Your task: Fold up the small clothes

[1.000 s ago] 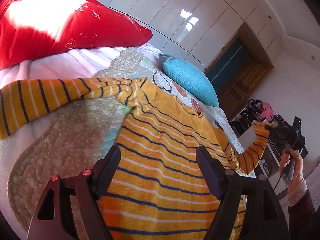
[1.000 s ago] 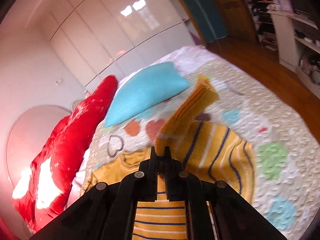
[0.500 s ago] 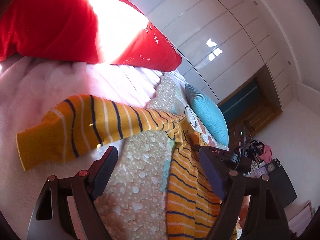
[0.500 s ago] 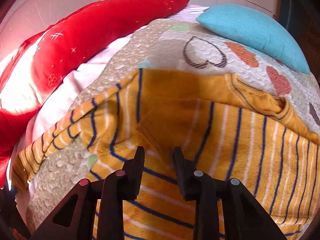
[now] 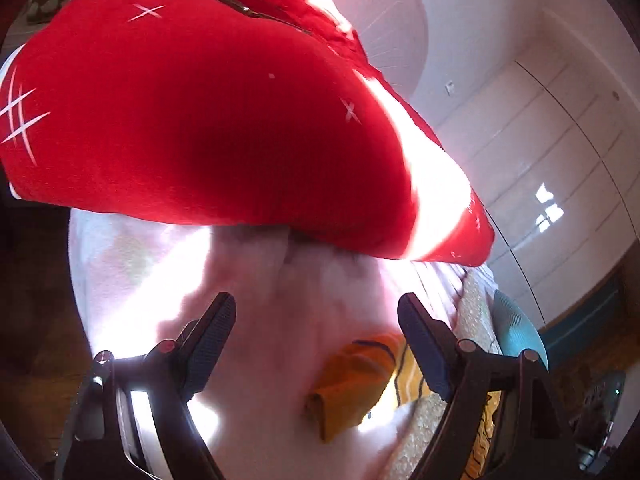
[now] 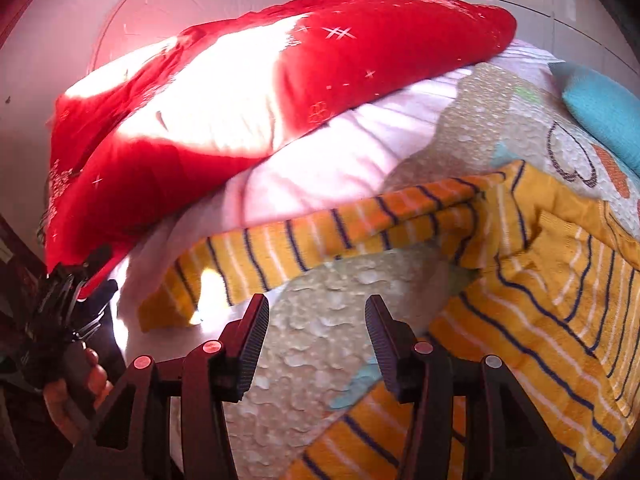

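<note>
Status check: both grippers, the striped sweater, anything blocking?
Left gripper open, empty, above sleeve cuff. Right gripper open, empty. Striped sweater flat on quilt, one sleeve outstretched. Red pillow close behind sleeve.

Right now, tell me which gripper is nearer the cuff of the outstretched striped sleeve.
Left. The left gripper hangs open right over the sleeve cuff. The right gripper, also open, sits farther along, over the quilt between sleeve and sweater body.

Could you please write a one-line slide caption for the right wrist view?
Open right gripper above the quilted bedspread, facing the yellow navy-striped knit sweater and its outstretched sleeve.
</note>
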`<act>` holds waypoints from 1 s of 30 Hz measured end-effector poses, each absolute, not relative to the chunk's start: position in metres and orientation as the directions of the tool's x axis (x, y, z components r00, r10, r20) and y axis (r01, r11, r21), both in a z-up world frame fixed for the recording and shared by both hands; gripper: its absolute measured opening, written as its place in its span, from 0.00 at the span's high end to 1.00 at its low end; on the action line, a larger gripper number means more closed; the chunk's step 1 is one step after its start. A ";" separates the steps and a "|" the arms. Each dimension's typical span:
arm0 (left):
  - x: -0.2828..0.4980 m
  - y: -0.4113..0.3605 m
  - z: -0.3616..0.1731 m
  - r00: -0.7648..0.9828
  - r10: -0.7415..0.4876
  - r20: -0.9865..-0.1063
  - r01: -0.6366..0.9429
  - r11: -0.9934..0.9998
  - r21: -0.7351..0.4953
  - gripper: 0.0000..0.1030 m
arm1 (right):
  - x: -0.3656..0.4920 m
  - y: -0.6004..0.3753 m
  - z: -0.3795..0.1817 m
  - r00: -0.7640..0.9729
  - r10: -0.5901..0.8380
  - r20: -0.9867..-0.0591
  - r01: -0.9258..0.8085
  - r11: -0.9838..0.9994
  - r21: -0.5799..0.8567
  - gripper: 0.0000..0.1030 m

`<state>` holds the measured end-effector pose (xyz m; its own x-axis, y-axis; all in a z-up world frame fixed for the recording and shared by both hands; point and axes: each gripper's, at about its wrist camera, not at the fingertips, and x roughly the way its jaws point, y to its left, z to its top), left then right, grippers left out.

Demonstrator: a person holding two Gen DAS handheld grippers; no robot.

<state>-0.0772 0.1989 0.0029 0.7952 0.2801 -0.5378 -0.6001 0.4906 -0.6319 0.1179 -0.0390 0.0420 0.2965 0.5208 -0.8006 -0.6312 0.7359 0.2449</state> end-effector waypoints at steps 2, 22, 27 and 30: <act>-0.084 0.209 -0.001 0.769 0.311 -0.558 -0.636 0.452 -0.625 0.20 | 0.103 -0.020 0.042 0.265 0.552 -0.790 -0.661 0.701 0.268 0.47; -0.112 0.234 -0.014 0.706 0.381 -0.597 -0.706 0.321 -0.631 0.20 | 0.075 0.095 -0.032 0.134 0.496 -0.858 -0.644 0.702 0.305 0.92; -0.108 0.234 -0.014 0.709 0.376 -0.596 -0.703 0.325 -0.632 0.20 | 0.061 0.093 -0.002 0.248 0.440 -0.863 -0.716 0.683 0.143 0.97; -0.105 0.229 -0.013 0.716 0.369 -0.593 -0.698 0.343 -0.629 0.20 | 0.055 0.072 0.050 0.364 0.425 -0.829 -0.746 0.666 0.015 0.99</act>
